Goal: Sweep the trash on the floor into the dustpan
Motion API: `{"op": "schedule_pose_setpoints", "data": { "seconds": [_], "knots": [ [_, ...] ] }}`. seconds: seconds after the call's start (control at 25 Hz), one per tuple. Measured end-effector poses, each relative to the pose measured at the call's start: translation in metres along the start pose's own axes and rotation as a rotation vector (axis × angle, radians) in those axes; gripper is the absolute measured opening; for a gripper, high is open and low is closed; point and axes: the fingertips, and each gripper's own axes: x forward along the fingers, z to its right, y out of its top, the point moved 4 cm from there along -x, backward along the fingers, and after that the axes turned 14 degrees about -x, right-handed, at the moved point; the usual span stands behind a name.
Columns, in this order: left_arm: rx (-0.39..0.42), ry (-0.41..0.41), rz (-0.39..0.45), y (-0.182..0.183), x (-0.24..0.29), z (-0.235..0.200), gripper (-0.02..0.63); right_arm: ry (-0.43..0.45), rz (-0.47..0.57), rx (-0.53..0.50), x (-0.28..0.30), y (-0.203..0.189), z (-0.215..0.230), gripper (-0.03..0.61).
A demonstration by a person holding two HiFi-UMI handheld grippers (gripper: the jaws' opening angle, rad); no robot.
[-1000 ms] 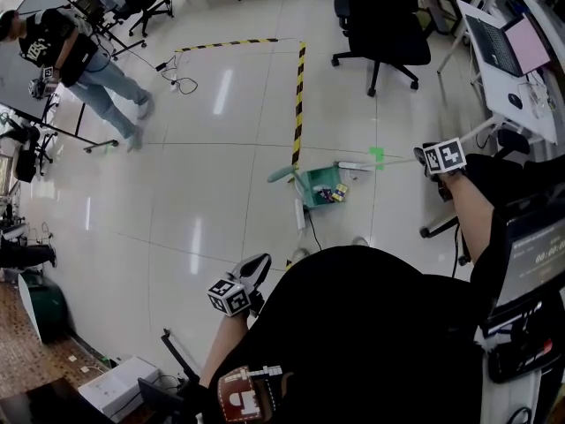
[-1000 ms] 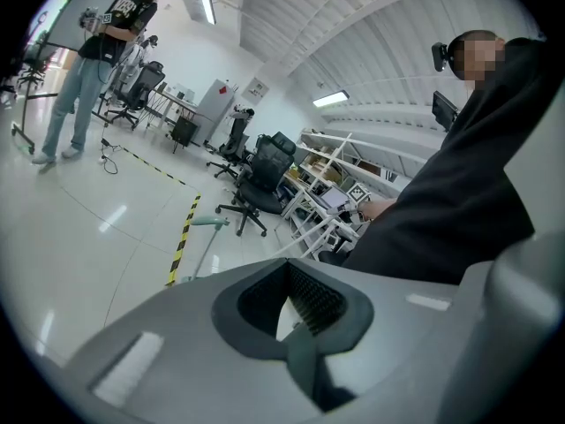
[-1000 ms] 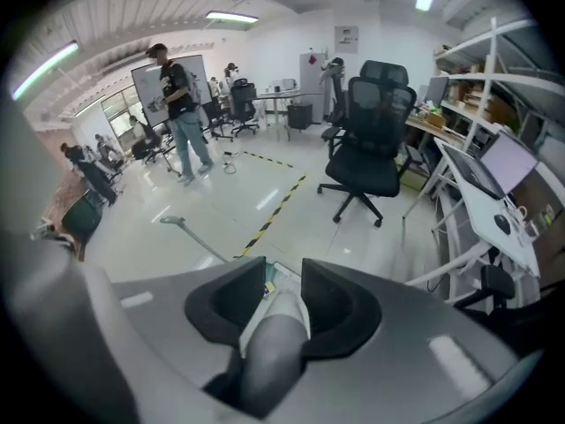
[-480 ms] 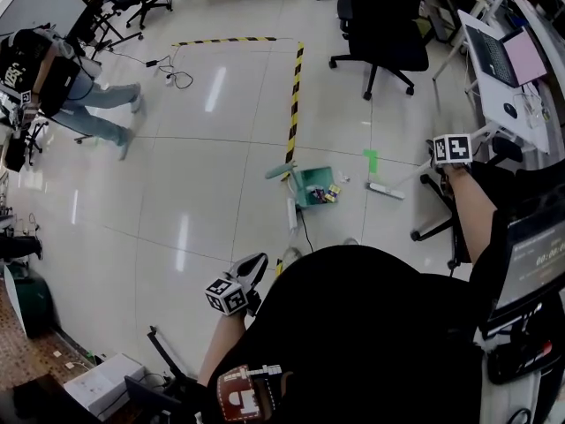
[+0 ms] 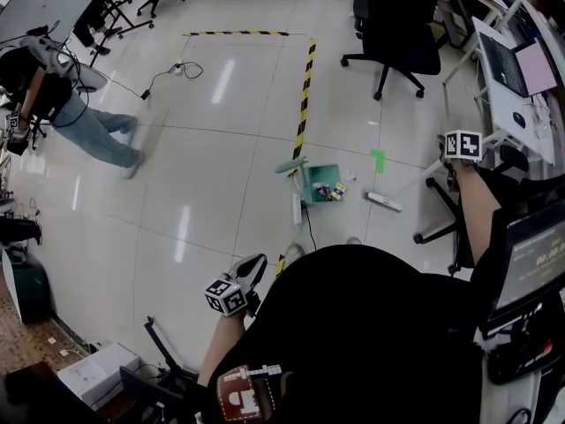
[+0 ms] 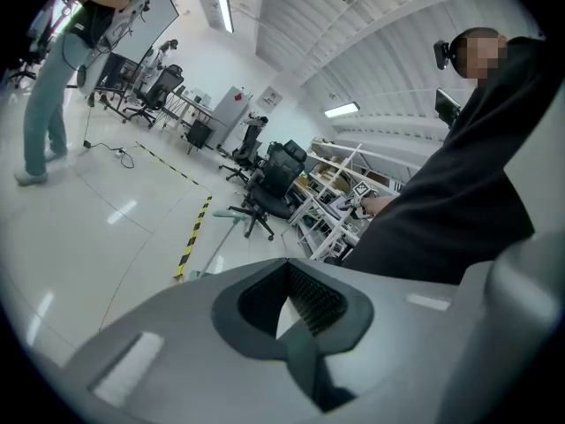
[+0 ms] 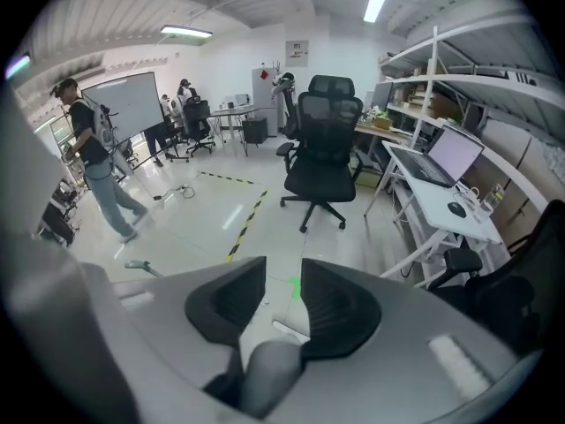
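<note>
A teal dustpan [image 5: 316, 184] stands on the pale floor in the head view, with small colourful trash [image 5: 333, 190] inside it. Its long handle ends in a pale green grip [image 5: 290, 166], also seen in the left gripper view as the grip [image 6: 231, 222]. A white broom head [image 5: 384, 201] lies on the floor right of the pan. My right gripper [image 5: 459, 155] is shut on the grey broom handle [image 7: 269, 374], with the broom head [image 7: 288, 329] below the jaws. My left gripper [image 5: 254, 270] hangs near my body, away from the pan; in its own view the left gripper [image 6: 288, 306] is shut and empty.
Yellow-black floor tape [image 5: 305, 95] runs down to the pan, and a green tape mark [image 5: 378, 160] lies beside it. A black office chair [image 5: 397, 25] stands behind. A white desk with a laptop [image 5: 516, 69] is at the right. A person [image 5: 79, 113] walks at the far left.
The broom head has swung away from the dustpan's mouth, to the right and nearer me. My right gripper has risen with the handle. The person at the left has walked on.
</note>
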Motion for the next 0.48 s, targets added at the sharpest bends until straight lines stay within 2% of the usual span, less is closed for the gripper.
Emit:
{"op": "schedule_pose_setpoints", "data": {
  "seconds": [0.48],
  "knots": [
    [-0.003,0.016,0.012,-0.007,-0.016,-0.002,0.000,-0.022,0.037,0.079,0.014,0.020,-0.021,0.124]
  ]
}}
